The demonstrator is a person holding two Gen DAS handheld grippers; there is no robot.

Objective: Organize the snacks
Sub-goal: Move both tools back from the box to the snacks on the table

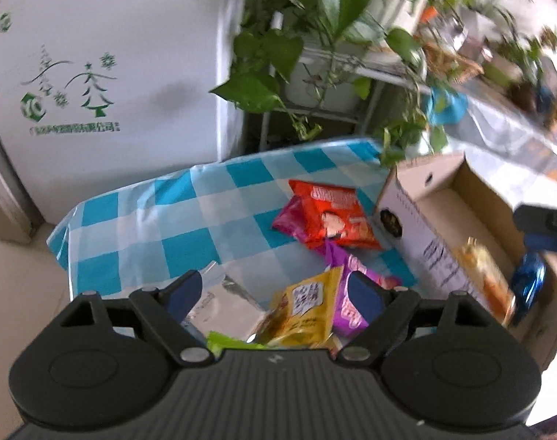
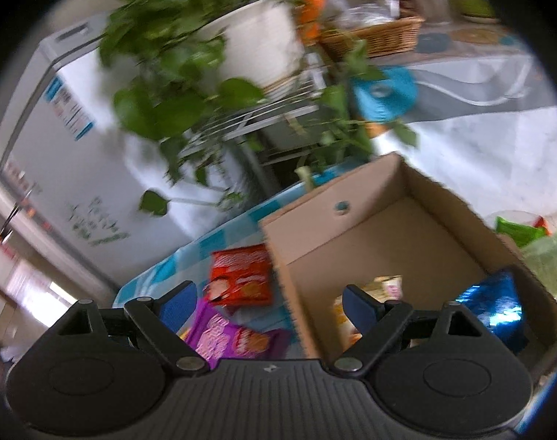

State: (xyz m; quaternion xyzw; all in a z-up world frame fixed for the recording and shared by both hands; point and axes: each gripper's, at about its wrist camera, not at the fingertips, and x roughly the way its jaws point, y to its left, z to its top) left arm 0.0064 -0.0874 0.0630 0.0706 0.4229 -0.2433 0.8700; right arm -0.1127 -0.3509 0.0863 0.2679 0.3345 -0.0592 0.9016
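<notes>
Both tongs gape, gripping nothing — left tongs (image 1: 274,293) over the yellow packet (image 1: 307,311) on the checked desk (image 1: 139,220); right tongs (image 2: 269,304) straddle the cardboard box (image 2: 388,242) wall — blue packet (image 2: 494,311) inside.

The white fridge (image 1: 106,84) at far left carries a green printed emblem of fir trees and snowflakes above a line of Chinese characters, too blurred to read. The yellow snack packet (image 1: 307,315) near the tongs shows a QR code. Print on the cardboard box (image 1: 425,242) side and the red packet (image 1: 333,216) is illegible.
</notes>
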